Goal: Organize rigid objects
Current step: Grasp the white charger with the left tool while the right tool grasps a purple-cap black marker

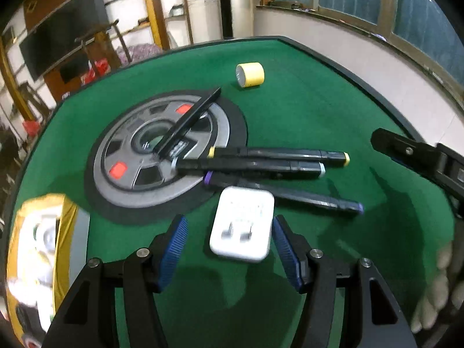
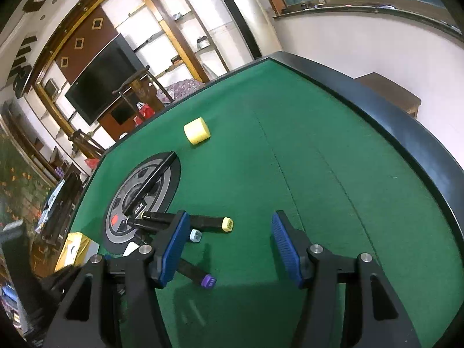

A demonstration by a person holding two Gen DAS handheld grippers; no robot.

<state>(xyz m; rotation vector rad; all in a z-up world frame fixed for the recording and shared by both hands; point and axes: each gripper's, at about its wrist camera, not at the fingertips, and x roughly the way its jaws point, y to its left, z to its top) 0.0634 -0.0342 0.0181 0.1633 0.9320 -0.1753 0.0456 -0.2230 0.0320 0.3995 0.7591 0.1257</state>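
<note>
A white plug adapter [image 1: 242, 227] lies on the green table between the open fingers of my left gripper [image 1: 229, 233], not clamped. Three black markers lie beyond it: a yellow-capped one [image 1: 278, 154], a white-capped one [image 1: 252, 168] and a purple-capped one [image 1: 290, 192]. A black pen [image 1: 188, 121] lies across a grey weight plate [image 1: 162, 150]. My right gripper [image 2: 229, 232] is open and empty over bare felt, right of the marker tips [image 2: 227, 224]; it shows at the right edge of the left wrist view [image 1: 417, 156].
A yellow tape roll [image 1: 250, 74] lies farther back, also in the right wrist view [image 2: 197, 130]. A yellow box [image 1: 43, 246] sits at the left table edge. The table's black rim [image 2: 406, 127] curves along the right.
</note>
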